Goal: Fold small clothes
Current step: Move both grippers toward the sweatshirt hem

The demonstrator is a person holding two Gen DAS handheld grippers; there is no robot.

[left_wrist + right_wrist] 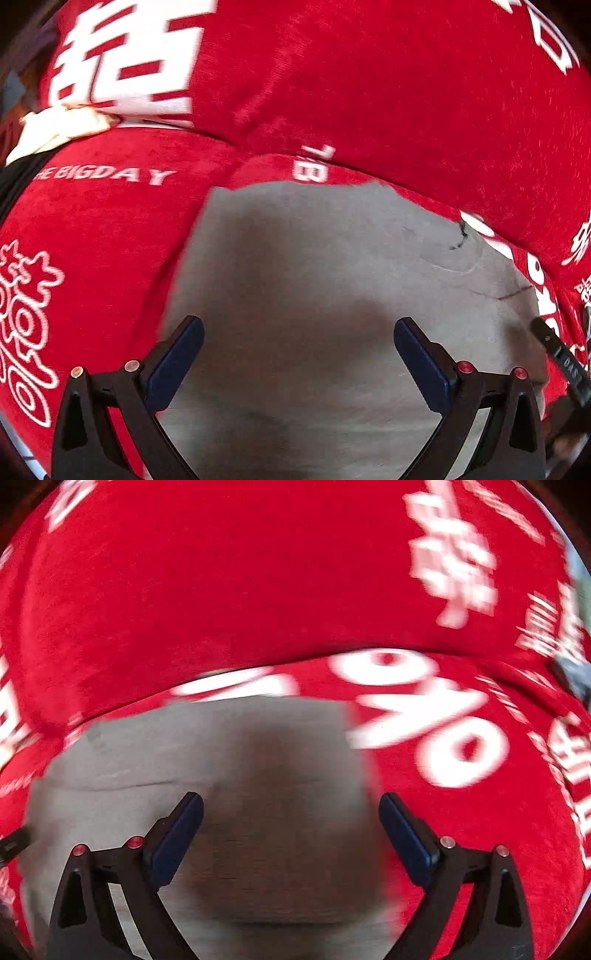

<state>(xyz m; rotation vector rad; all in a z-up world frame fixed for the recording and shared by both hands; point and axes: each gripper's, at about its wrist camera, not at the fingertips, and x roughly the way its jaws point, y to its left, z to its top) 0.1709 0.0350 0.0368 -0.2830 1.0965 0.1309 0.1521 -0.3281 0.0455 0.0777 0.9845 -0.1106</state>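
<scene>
Grey cloth (314, 295) under both tools, L tool (299, 354) & R tool (291, 827) spread, empty

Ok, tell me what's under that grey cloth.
The grey cloth lies on a red blanket with white print, which shows all around it. Anything directly beneath is covered.

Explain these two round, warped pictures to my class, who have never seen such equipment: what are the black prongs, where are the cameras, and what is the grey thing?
No robot here: a person holds a two-fingered tool in each hand, with a wide-angle camera on each looking along its fingers. One picture shows the left tongs, the other the right tongs. Both stand open and hold nothing. Below them lies a grey garment, flat on a red cloth with white lettering. The right view is blurred. The task is folding small clothes.
</scene>
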